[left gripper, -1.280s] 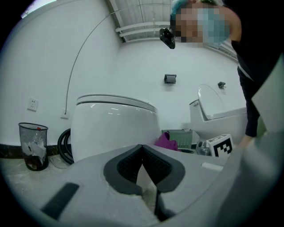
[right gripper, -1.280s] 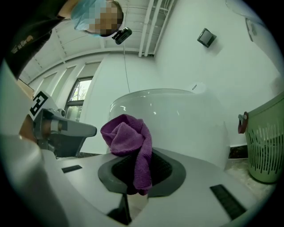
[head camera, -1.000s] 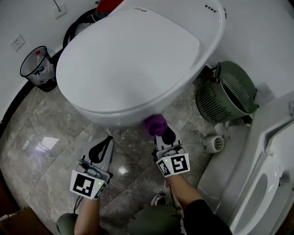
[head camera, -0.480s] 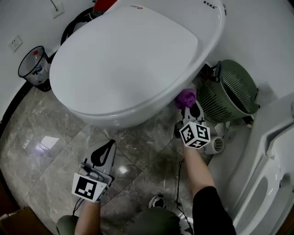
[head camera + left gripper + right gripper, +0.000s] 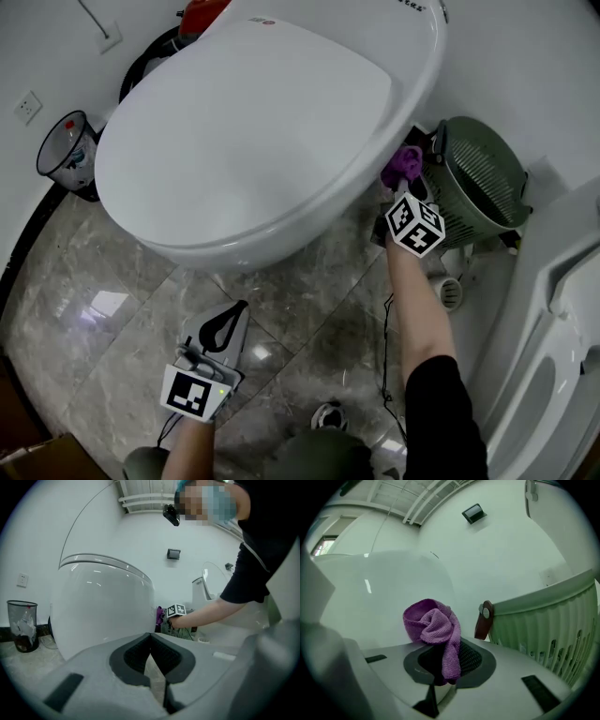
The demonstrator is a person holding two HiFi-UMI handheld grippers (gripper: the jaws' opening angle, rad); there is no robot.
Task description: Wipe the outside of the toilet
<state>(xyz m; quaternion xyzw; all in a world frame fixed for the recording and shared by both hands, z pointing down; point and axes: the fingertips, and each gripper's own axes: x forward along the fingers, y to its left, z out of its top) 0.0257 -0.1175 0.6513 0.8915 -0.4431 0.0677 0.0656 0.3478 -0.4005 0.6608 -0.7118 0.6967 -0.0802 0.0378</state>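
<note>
**Cloth at the toilet's side, beside the basket**

The right gripper [image 5: 404, 186] reaches in under the toilet [image 5: 253, 131] rim, on the side that faces the green basket [image 5: 480, 178]. Its fingers [image 5: 473, 660] are clamped on a purple cloth [image 5: 433, 625]. The cloth bunches up above the fingertips, and one strip hangs down between them. From the head view, the cloth sits against the white outer wall of the bowl, in the narrow space between toilet and basket. The person's bare forearm [image 5: 422, 300] stretches out behind the gripper.

The left gripper [image 5: 231, 314] hangs low over the marble floor [image 5: 103, 300], in front of the bowl and well apart from it. It points toward the toilet. Its fingers [image 5: 131, 656] meet at the tips and grip nothing.

The toilet lid is down. A black mesh bin [image 5: 64, 150] stands by the wall on the far left, near a wall socket [image 5: 28, 106].
</note>
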